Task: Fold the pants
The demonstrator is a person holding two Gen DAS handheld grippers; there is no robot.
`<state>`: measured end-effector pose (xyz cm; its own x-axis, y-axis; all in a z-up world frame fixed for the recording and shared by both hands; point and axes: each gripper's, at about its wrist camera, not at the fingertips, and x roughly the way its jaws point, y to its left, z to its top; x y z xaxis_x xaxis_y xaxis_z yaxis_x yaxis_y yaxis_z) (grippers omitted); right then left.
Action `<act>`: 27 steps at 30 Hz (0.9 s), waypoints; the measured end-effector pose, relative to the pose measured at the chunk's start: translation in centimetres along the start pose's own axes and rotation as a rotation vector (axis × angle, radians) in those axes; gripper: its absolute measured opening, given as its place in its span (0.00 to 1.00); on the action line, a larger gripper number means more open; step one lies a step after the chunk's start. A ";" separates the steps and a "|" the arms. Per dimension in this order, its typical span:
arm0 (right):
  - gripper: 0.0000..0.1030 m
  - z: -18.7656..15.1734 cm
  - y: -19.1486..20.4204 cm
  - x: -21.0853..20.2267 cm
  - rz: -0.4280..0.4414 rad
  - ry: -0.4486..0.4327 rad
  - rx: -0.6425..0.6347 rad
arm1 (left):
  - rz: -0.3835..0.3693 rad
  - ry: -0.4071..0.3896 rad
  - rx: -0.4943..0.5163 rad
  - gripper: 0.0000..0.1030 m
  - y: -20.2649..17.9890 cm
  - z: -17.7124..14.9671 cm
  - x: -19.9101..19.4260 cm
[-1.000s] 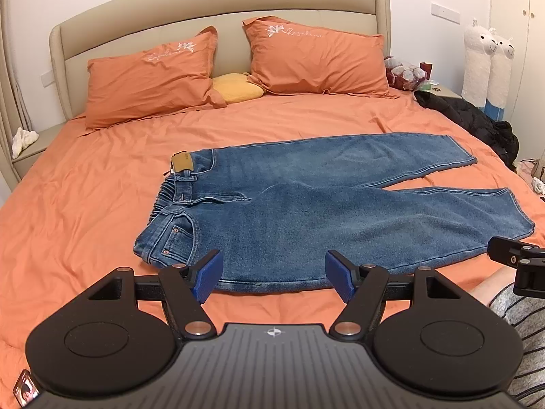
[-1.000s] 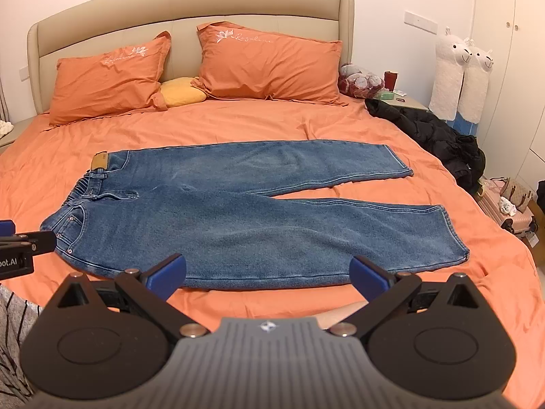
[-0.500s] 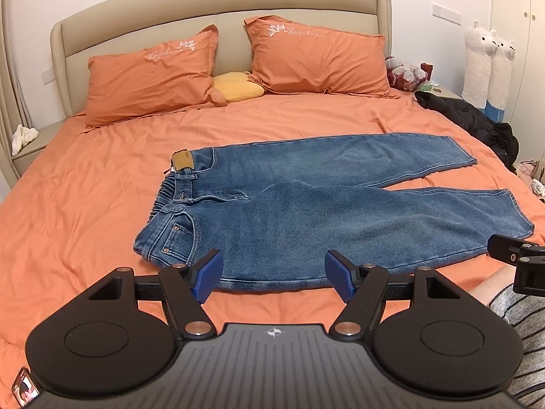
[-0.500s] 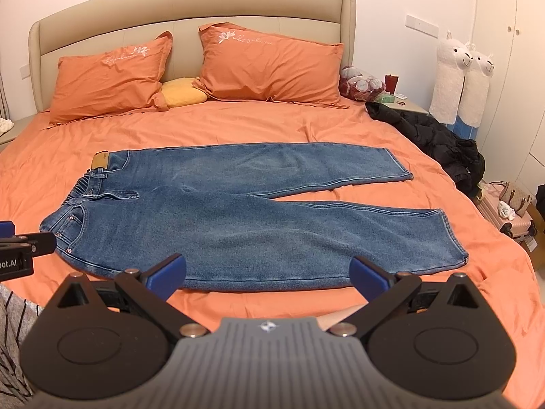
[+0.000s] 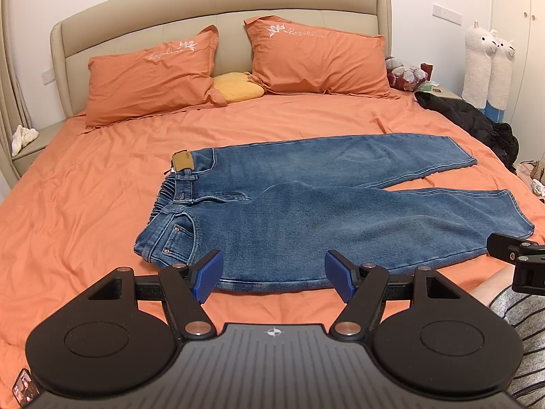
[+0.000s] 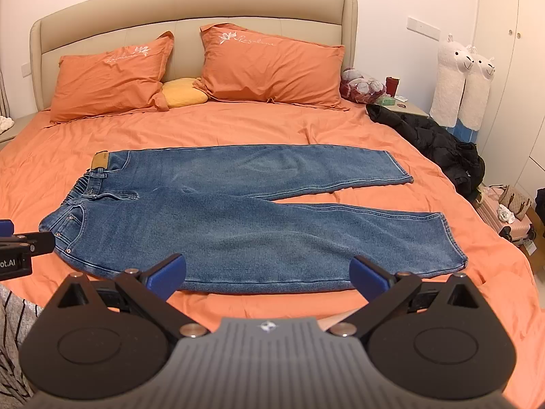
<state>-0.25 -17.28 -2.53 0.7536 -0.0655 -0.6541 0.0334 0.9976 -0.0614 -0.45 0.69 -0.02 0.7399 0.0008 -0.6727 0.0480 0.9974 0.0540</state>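
Comparing the current views with those from a second ago, I find no change: both claws sit where they were, and the blue jeans (image 5: 306, 211) lie exactly as before. The jeans are spread flat on the orange bed (image 5: 85, 187), waistband (image 5: 167, 194) toward the left, both legs running right, the far leg (image 5: 357, 160) angled slightly away from the near leg (image 5: 391, 225) so that a gap opens between the cuffs. The left claw (image 5: 274, 274) stands wide open and empty, hovering just short of the near hem by the waist end. The right claw (image 6: 269, 274) is likewise wide open and empty, above the near edge of the near leg. I judge that folding has not yet started; the garment is laid out and ready. The likely first step is to grip one leg's outer edge at two points and bring it over the other. Denim is stiff and heavy, so a shallow pinch may slip.
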 end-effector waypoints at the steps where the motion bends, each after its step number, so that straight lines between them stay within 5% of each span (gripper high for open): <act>1: 0.95 0.0 0.0 0.0 0.000 0.000 0.001 | -0.001 0.000 0.000 0.78 0.0 0.0 0.0; 27: 0.95 -0.2 -0.2 0.4 -0.001 0.011 0.004 | 0.001 0.003 -0.007 0.78 0.6 -0.2 0.2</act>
<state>-0.04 -17.56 -2.95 0.7465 -0.0671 -0.6619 0.0371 0.9976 -0.0593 -0.42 1.29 -0.25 0.7378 0.0016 -0.6750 0.0426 0.9979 0.0490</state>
